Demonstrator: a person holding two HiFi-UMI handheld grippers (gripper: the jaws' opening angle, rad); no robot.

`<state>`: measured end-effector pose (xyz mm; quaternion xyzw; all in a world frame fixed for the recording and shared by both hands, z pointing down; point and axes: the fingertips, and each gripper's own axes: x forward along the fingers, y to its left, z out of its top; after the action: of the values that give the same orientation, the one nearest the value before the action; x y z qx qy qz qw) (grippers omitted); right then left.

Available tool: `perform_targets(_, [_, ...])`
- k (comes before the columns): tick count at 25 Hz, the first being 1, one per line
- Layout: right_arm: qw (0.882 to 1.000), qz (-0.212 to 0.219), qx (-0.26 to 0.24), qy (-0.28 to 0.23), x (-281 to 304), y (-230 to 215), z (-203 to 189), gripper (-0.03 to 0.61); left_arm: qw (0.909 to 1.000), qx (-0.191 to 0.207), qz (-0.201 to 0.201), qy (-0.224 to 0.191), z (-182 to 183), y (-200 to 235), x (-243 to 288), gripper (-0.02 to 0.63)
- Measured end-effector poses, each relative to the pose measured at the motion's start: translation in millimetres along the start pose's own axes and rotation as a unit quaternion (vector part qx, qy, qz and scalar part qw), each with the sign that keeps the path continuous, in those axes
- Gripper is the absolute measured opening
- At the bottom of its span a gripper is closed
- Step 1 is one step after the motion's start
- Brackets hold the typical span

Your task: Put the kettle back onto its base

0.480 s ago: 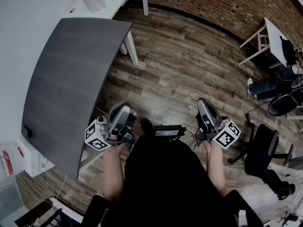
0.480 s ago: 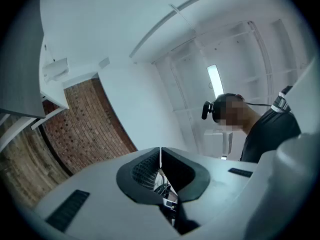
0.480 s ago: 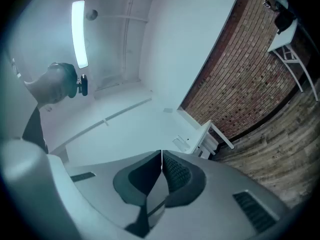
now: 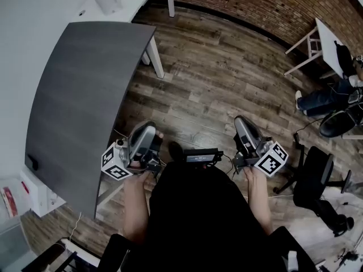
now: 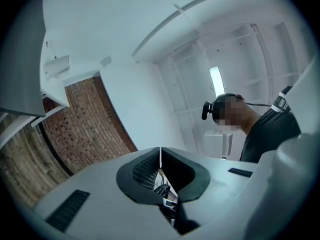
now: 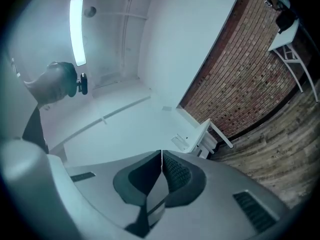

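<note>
Standing on the wooden floor (image 4: 215, 72) with the grey bench (image 4: 79, 95) at the person's left, both tools held close to the body.

- Left claw (image 4: 148, 129): clenched, pads pressed flat together in its own view, nothing between them. Tilted upward; that view takes in white wall, ceiling and a strip of brick wall (image 5: 90, 129).
- Right claw (image 4: 243, 122): also clenched and empty, pads meeting along a thin seam. Held roughly level, looking toward the brick wall and a white desk (image 6: 287, 46).
- Marker cubes sit at the rear of each tool, near the wrists.
- Kettle and base: neither appears in any view. The part of the bench in sight carries only a small dark item (image 4: 33, 162) at its near end; I can't make out what it is.
- Another person (image 4: 323, 98) sits far off to the right, with an office chair (image 4: 315, 180) nearer; both are well apart from the work.

Judgement: the task has not started; this is a waiting or approach stance. The next move calls for finding the kettle first, likely by turning the head and body, then opening one claw before reaching for the handle. Progress: nil.
</note>
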<state>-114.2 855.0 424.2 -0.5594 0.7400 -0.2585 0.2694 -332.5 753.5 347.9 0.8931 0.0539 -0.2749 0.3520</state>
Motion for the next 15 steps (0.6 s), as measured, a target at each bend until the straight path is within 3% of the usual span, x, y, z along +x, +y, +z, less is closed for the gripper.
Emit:
perform_targets(4, [1.000,0.000,-0.002,-0.015,-3,-6,-7,0.020,0.9999,-0.008,-0.008,-0.002,2,5,-10,0.023])
perform_targets(7, [1.000,0.019,0.013,0.003,21,2,-33,0.021,0.9994,0.026,0.020,-0.014,26,0,-48,0.023])
perform_targets(10, [0.999,-0.019,-0.013,-0.023,-12,4,7,0.021,0.9999,-0.003,-0.011,-0.008,-3,9,-9,0.023])
perform_targets(12, [0.999,-0.022,-0.020,-0.030,0,0,10,0.021,0.9999,0.000,-0.013,-0.007,6,13,0,0.023])
perform_targets(15, [0.999,-0.034,-0.018,-0.016,44,-16,5,0.023,0.9998,-0.008,-0.007,-0.019,35,55,1,0.024])
